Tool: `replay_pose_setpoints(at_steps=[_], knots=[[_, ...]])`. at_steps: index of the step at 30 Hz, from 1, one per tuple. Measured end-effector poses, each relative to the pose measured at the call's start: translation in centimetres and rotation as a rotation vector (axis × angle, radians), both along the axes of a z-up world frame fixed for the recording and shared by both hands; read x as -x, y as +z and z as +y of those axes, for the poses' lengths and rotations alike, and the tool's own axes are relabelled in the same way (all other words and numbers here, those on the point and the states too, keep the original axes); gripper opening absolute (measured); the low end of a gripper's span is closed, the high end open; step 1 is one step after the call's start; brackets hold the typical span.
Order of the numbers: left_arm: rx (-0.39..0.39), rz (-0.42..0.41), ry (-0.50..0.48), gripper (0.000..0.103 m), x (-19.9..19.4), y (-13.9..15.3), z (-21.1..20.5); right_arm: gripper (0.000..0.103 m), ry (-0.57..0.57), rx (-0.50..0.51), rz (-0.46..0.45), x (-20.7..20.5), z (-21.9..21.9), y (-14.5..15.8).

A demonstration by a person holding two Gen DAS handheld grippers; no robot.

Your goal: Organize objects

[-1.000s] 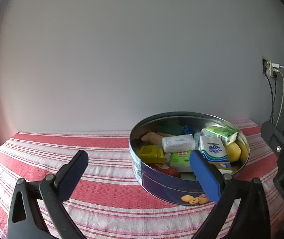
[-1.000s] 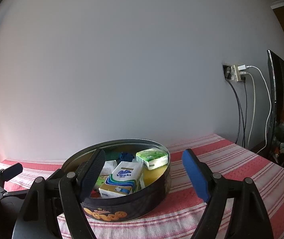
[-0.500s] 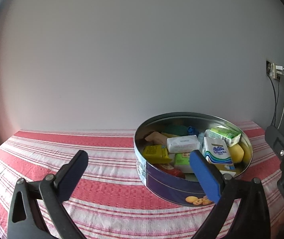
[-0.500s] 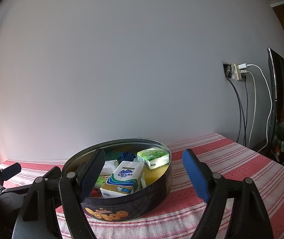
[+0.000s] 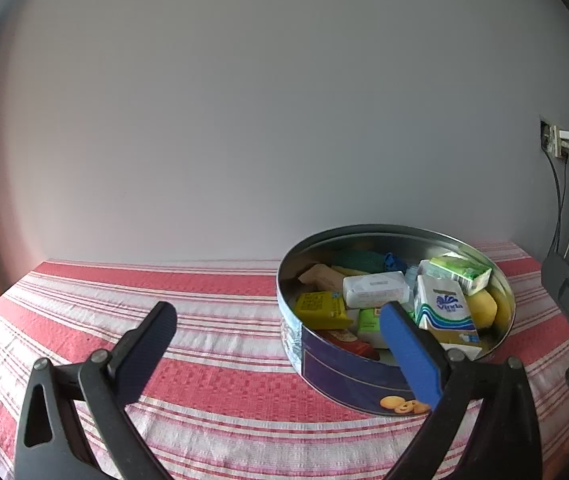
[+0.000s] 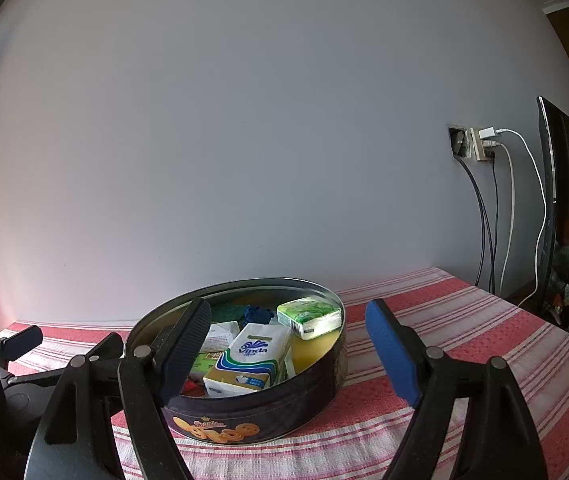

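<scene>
A round dark-blue cookie tin [image 5: 344,376] stands open on the striped cloth, packed with small items: a white Vinda tissue pack [image 5: 444,308], a green pack [image 5: 460,272], a white pack [image 5: 376,290] and a yellow pack [image 5: 320,310]. My left gripper [image 5: 276,316] is open and empty, just short of the tin's left front. In the right wrist view the tin [image 6: 284,412] lies ahead, with the Vinda pack [image 6: 256,352] and green pack [image 6: 310,316] on top. My right gripper [image 6: 288,308] is open, holding nothing.
The red-and-white striped tablecloth [image 5: 204,372] covers the table up to a plain wall. A wall socket with hanging cables [image 6: 484,152] and a dark monitor [image 6: 564,200] stand at the right. The left gripper's body [image 6: 20,340] shows at the right view's left edge.
</scene>
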State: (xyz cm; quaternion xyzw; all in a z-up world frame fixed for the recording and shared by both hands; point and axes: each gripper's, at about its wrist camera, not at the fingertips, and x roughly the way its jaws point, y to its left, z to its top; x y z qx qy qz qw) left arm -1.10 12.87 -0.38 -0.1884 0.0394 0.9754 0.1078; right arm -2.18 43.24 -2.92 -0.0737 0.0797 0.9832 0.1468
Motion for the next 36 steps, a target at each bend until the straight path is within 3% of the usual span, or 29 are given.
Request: replay_pose_setpoints(at_steps=[36], knots=[[-0.069,-0.046,-0.001,0.103,0.9,-0.1,-0.8,0.082,0.017,-0.024,-0.013,0.1,-0.1,-0.2]])
